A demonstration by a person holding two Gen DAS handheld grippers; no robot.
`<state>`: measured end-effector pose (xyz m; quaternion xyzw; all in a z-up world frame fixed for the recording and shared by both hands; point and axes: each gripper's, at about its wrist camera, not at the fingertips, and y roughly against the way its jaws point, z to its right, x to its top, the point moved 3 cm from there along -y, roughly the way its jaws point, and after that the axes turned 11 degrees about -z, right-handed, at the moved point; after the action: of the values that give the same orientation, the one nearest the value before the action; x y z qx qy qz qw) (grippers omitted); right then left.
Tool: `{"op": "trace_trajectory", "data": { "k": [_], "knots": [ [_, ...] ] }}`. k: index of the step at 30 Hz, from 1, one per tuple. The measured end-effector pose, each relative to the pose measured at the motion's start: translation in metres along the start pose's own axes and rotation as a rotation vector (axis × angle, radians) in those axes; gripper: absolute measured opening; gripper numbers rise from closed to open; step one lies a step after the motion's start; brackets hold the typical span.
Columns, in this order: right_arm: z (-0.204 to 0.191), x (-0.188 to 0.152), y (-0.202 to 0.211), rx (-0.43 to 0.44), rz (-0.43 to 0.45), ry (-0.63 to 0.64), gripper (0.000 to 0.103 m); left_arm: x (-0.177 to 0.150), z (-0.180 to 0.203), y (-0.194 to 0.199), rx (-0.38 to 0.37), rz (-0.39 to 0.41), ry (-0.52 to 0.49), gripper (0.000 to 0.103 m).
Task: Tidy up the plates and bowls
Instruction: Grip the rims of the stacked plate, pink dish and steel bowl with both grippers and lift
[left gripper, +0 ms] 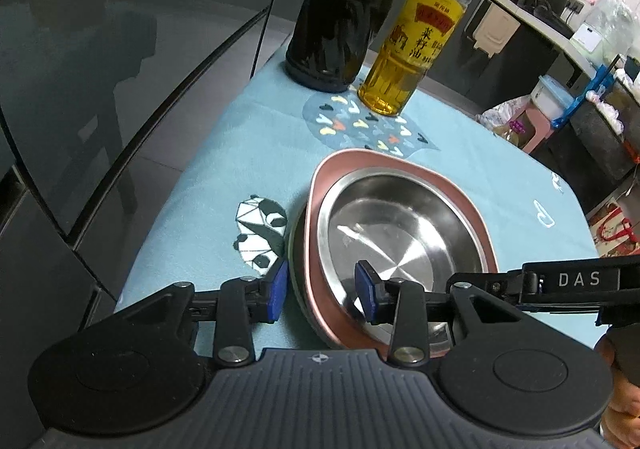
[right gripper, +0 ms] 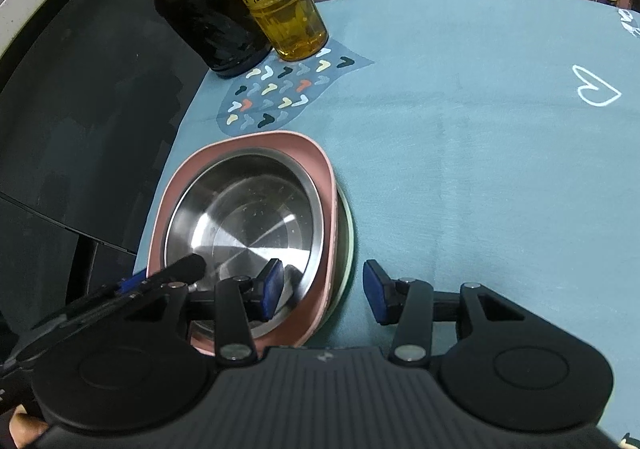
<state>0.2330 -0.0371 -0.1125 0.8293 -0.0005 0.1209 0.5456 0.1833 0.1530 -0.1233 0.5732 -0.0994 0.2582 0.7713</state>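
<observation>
A steel bowl [left gripper: 400,233] [right gripper: 248,221] sits nested in a pink rounded-square plate [left gripper: 320,177] [right gripper: 276,139], which rests on a pale green dish [right gripper: 349,245] of which only the edge shows. The stack stands on a blue tablecloth [left gripper: 248,153]. My left gripper [left gripper: 322,289] straddles the stack's near-left rim, one pad outside and one inside the steel bowl, without pressing on it. My right gripper [right gripper: 324,293] straddles the near-right rim, its left pad in the bowl and its right pad over the cloth with a gap showing. Both grippers are open.
A dark vinegar bottle [left gripper: 336,17] [right gripper: 200,9] and a yellow oil bottle [left gripper: 404,49] [right gripper: 288,9] stand together behind the stack. A dark glossy cabinet [left gripper: 100,89] runs along the table's left edge. Bare cloth [right gripper: 480,169] stretches right of the stack.
</observation>
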Motion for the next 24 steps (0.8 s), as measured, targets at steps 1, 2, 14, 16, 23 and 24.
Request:
{"op": "trace_trajectory", "data": {
  "k": [1,2,14,16,23,24],
  "knots": [
    [0.000,0.000,0.000,0.000,0.001,0.000,0.039,0.000,0.000,-0.001,0.001,0.000,-0.004,0.035],
    [0.000,0.000,0.000,0.001,0.002,-0.001,0.039,0.000,0.001,-0.001,0.004,0.002,-0.007,0.035],
    [-0.011,-0.008,0.011,-0.040,0.053,0.053,0.028,-0.007,0.009,0.016,0.043,0.064,-0.025,0.031],
    [-0.012,-0.010,0.018,-0.041,0.073,0.059,0.028,-0.008,0.011,0.021,0.036,0.072,-0.024,0.031],
    [-0.016,-0.020,0.034,-0.037,0.110,0.065,0.028,-0.012,0.019,0.036,0.035,0.100,-0.033,0.031],
    [-0.017,-0.022,0.037,-0.034,0.117,0.066,0.028,-0.013,0.020,0.040,0.033,0.107,-0.034,0.031]
  ]
}}
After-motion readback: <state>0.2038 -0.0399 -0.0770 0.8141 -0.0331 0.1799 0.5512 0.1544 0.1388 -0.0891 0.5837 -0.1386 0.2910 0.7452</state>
